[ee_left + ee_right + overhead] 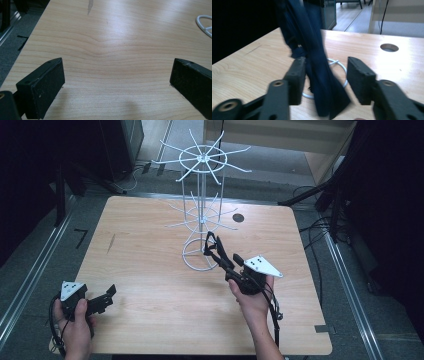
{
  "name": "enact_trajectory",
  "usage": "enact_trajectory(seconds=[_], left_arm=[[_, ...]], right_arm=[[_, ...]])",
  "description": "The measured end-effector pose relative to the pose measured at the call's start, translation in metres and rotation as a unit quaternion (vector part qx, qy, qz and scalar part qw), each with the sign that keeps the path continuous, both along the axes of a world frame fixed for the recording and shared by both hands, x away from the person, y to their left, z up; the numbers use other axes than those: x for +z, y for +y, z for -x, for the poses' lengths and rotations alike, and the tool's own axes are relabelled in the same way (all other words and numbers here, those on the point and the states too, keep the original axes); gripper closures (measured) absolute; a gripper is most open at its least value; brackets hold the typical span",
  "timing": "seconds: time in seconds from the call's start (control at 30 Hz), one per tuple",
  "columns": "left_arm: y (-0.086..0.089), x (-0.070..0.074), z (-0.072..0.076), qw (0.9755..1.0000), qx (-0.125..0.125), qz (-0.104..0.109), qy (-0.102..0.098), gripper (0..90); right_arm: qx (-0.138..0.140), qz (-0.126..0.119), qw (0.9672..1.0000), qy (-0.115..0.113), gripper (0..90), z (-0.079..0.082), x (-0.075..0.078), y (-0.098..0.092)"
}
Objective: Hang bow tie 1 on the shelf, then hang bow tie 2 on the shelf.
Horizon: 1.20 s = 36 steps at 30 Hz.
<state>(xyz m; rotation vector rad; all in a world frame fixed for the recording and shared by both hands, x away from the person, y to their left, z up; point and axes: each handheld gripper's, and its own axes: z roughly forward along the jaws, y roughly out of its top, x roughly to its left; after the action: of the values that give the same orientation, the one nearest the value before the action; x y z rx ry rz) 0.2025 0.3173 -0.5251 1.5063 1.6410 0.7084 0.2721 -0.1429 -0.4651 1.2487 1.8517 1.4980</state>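
The pale wooden table (150, 285) with rounded corners is taking up most of the floor space in front of me, with a small round cable hole (238, 218) sitting toward its far side. On it, a tall white wire display stand (201, 195) is rising from a ring-shaped base, with two tiers of thin spokes fanning out around its centre post. A long strip of dark navy fabric (317, 75) is hanging down beside the lower part of the stand, close over the base ring, and it is dangling between the black jaws of the right gripper (325, 80). Those jaws are standing partly apart; the cloth is brushing against the pad on the left of the right gripper view while the other pad is standing clear of it, so nothing is being pinched. In the high view the right gripper (212, 245) is reaching in toward the foot of the stand from the person's right hand (255, 297). The left gripper (107, 295) is resting low at the near left corner, well apart from the stand, its jaws spread wide over bare wood with nothing between them.
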Motion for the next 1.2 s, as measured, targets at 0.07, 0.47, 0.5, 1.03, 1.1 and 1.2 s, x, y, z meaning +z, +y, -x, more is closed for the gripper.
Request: enact_trajectory(seconds=[0.07, 0.47, 0.5, 1.03, 1.1, 1.2], left_arm=[[0.0, 0.0, 0.0, 1.0, 0.0, 0.0, 0.0, 0.0], [0.0, 0.0, 0.0, 1.0, 0.002, 0.001, -0.001, 0.0], [0.0, 0.0, 0.0, 1.0, 0.001, 0.0, 0.0, 0.0], [-0.001, 0.0, 0.001, 1.0, -0.001, -0.003, 0.003, 0.0], [-0.001, 0.0, 0.0, 1.0, 0.0, -0.003, 0.003, 0.0], [-0.001, 0.0, 0.001, 1.0, -0.002, -0.005, 0.002, 0.0]], right_arm=[[0.0, 0.001, 1.0, 0.007, 42.1, 0.0, -0.003, -0.005], [-0.035, 0.007, 0.999, 0.026, 39.9, 0.004, -0.014, -0.032], [-0.047, 0.011, 0.9984, 0.029, 40.2, 0.004, -0.016, -0.039], [-0.127, 0.022, 0.9876, 0.089, 42.3, 0.002, -0.042, -0.082], [-0.141, 0.024, 0.9846, 0.101, 42.4, 0.001, -0.047, -0.086], [-0.148, 0.026, 0.9828, 0.107, 42.6, 0.001, -0.05, -0.088]])
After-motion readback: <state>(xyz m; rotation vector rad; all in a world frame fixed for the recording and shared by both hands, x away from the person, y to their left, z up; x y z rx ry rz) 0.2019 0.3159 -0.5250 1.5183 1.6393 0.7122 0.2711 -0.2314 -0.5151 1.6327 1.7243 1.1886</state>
